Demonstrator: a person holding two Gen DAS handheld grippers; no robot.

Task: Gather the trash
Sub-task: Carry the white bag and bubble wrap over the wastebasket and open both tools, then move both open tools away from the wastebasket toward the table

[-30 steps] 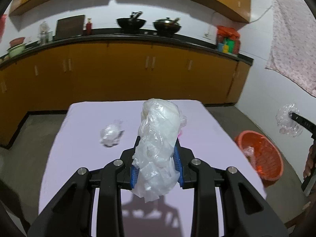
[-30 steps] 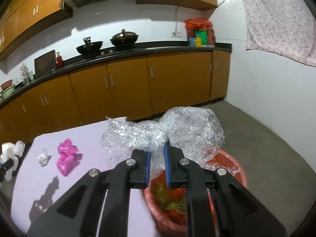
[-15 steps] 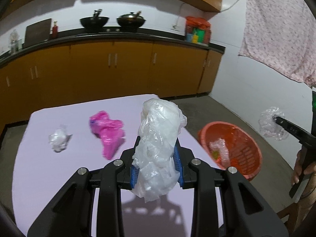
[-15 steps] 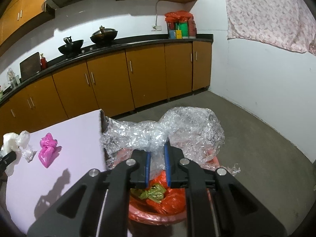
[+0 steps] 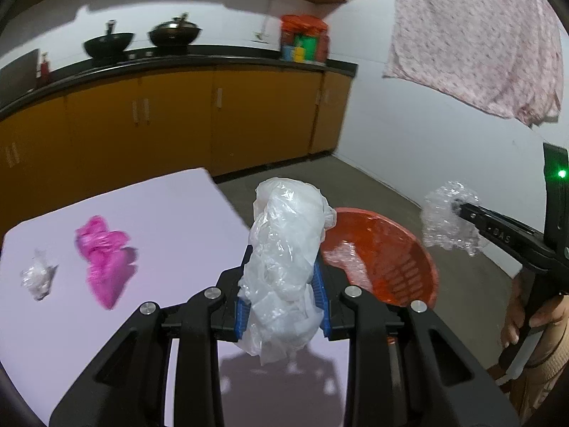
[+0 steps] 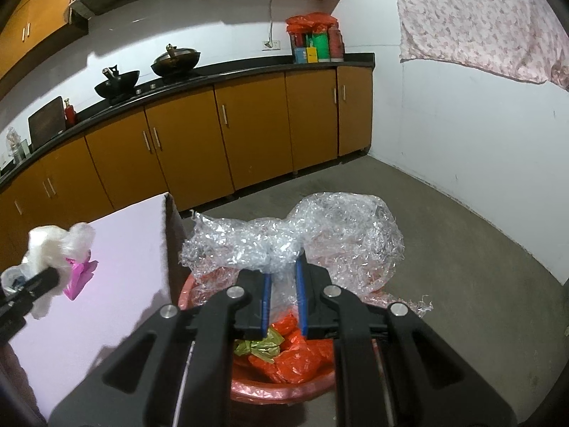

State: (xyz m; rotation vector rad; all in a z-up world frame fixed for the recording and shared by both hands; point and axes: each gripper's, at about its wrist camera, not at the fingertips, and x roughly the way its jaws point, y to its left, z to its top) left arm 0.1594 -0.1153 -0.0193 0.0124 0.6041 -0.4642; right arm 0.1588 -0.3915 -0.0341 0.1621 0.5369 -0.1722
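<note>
In the left wrist view the left gripper (image 5: 282, 286) sits at lower centre, its blue pads clamped on a crumpled white plastic bag (image 5: 284, 249) that stands up over the lavender table's (image 5: 160, 213) right edge, with a pink wad (image 5: 105, 256) and a small clear scrap (image 5: 37, 275) lying at the left of the frame. In the right wrist view the right gripper (image 6: 282, 284), at lower centre, pinches narrowly on a clear crinkled sheet (image 6: 320, 238) directly above the red basket (image 6: 284, 395), which holds red and green trash and stands on the floor just right of the table.
</note>
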